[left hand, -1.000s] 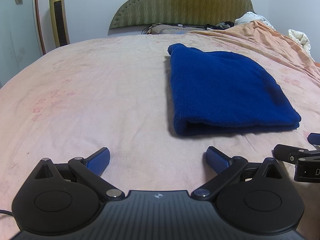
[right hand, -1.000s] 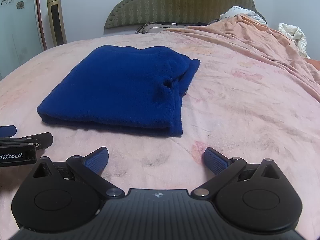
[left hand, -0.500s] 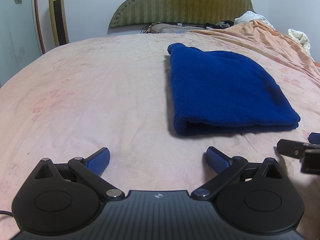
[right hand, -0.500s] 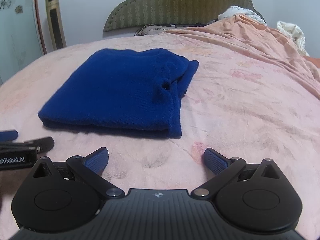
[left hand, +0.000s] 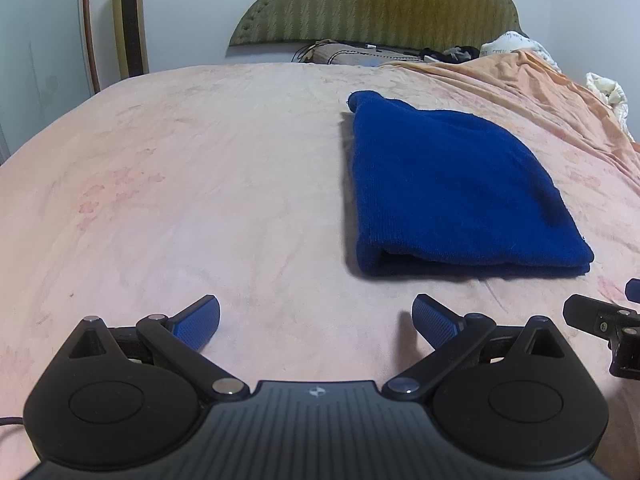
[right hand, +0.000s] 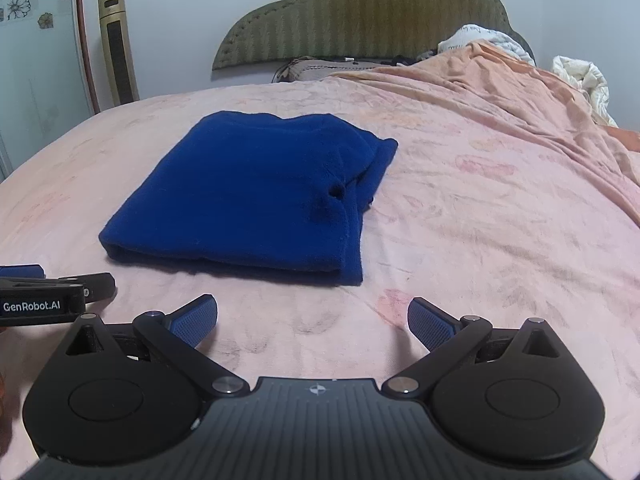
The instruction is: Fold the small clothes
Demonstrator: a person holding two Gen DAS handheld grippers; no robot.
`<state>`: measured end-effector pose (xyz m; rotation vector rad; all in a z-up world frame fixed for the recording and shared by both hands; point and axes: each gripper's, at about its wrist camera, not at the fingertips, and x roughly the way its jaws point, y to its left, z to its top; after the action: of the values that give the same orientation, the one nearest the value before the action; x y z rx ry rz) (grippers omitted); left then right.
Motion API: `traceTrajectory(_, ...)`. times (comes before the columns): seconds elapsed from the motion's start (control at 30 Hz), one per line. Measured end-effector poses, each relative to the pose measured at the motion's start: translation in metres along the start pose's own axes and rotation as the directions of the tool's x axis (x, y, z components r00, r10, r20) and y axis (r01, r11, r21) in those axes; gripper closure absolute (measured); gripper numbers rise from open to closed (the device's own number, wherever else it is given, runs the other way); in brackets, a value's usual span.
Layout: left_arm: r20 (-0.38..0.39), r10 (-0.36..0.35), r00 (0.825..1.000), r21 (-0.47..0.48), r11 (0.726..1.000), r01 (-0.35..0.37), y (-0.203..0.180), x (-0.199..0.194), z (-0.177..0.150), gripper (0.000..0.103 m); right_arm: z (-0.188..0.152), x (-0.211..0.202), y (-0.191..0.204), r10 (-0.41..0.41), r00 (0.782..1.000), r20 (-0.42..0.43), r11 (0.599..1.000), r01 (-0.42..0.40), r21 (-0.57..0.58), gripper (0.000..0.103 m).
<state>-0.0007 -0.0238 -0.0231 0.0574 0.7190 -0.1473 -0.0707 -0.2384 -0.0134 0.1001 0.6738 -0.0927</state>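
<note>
**Blue sweater lies folded on the bed**

We see the blue sweater (left hand: 456, 188) folded into a flat square on the pink bed sheet (left hand: 200, 184). It lies near the middle of the bed, its thick folded edge facing us. Our left hand-held gripper (left hand: 316, 318) hangs just in front of it, fingers wide apart and holding nothing. Our right hand-held gripper (right hand: 313, 318) is close beside it, fingers also wide apart and empty. Behind the sheet stands a green headboard (right hand: 360, 20). A gold tower fan (right hand: 116, 48) stands by the wall.
</note>
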Motion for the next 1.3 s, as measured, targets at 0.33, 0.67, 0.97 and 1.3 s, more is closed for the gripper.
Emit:
traceTrajectory(0.33,0.026,0.033,0.999,0.046,0.998,-0.034,-0.005,-0.008,0.0,0.0,-0.001,0.002,0.006,0.005,1.0,-0.015,1.0,-0.005,-0.01,0.0)
traceTrajectory(0.67,0.012,0.034,0.999,0.04,0.999,-0.034,-0.003,-0.008,-0.001,0.0,-0.004,0.002,0.009,0.009,1.0,-0.021,1.0,-0.009,-0.018,0.0)
traceTrajectory(0.97,0.011,0.039,0.999,0.039,0.998,-0.04,-0.002,-0.01,-0.002,0.0,-0.005,-0.001,0.009,0.009,1.0,-0.02,1.0,-0.01,-0.022,0.0)
traceTrajectory(1.3,0.011,0.042,0.999,0.038,0.998,-0.042,0.001,-0.01,-0.003,0.0,-0.005,-0.002,0.011,0.012,1.0,-0.02,1.0,-0.013,-0.025,0.0)
